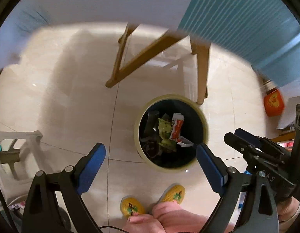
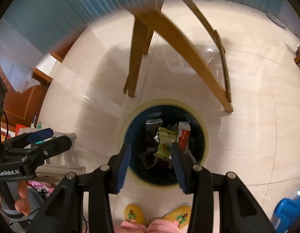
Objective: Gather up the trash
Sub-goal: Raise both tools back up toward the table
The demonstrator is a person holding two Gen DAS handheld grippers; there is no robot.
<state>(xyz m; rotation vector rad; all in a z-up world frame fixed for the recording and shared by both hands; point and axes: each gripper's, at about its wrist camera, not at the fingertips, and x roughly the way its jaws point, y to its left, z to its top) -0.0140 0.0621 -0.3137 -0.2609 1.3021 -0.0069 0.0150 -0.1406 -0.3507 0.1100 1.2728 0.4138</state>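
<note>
The pale tiled floor fills both views, with the wooden legs of a blue-covered worktop rising behind. On the floor, just in front of the nearest leg, stands the round cream-rimmed bin, lined in dark plastic. The collected trash is in it: a green wrapper, a red-and-white wrapper beside it, and darker scraps underneath that are hard to make out.

Both claws hang over the bin, pointing down. The left claw has its blue pads wide apart and empty. The right claw is also apart, less widely, and nothing sits between its pads; the wrappers seen through the gap lie well below, inside the bin.

This looks like the moment just after a drop, so the step in hand is to clear the bin and go for the next piece. It is best to lift both claws straight up and keep them apart. The turn should avoid the nearby leg and the person's yellow slippers beside the bin. Whether any trash remains on the worktop cannot be told from here.
</note>
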